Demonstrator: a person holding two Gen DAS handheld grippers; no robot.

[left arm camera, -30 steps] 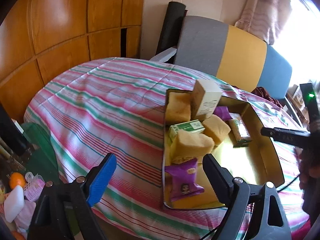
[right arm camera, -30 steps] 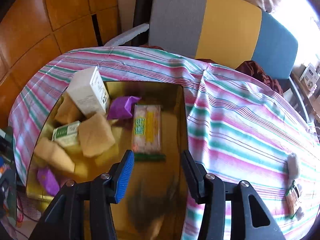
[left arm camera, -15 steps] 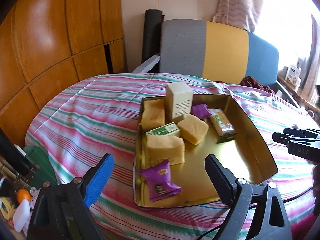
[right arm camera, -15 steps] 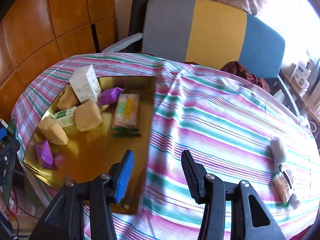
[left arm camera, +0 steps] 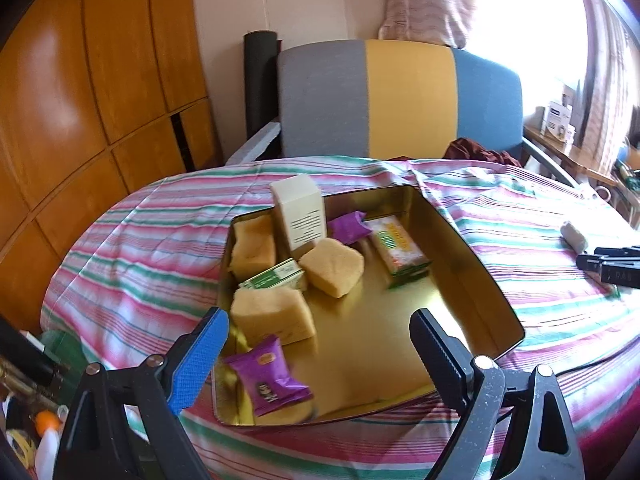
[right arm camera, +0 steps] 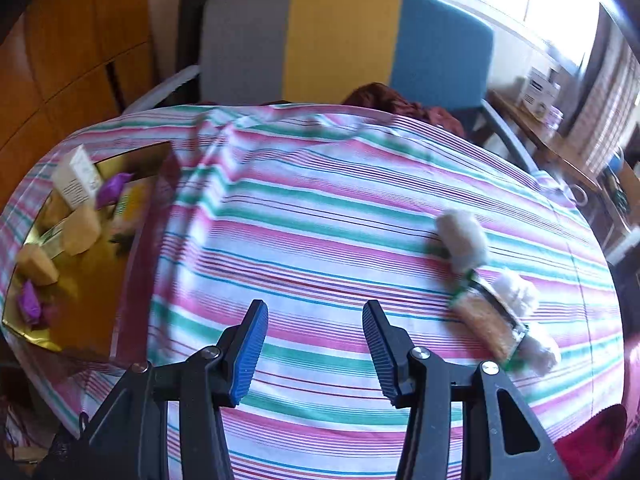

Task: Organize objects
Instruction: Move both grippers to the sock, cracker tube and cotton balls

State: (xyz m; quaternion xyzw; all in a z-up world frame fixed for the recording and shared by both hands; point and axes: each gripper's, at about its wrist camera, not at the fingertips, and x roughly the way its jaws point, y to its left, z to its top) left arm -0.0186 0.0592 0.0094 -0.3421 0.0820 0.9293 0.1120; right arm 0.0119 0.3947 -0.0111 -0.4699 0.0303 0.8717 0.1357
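Striped tablecloth (left arm camera: 152,240) — gold tray (left arm camera: 472,280): sponges (left arm camera: 332,266), purple packets (left arm camera: 270,376), white box (left arm camera: 300,216)

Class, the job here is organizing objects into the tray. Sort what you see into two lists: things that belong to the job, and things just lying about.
Part of the job:
- gold tray
- yellow sponges
- purple packets
- white box
- snack bar and white rolls, on the cloth outside the tray

Just lying about:
- chair
- wooden panels
- striped cloth
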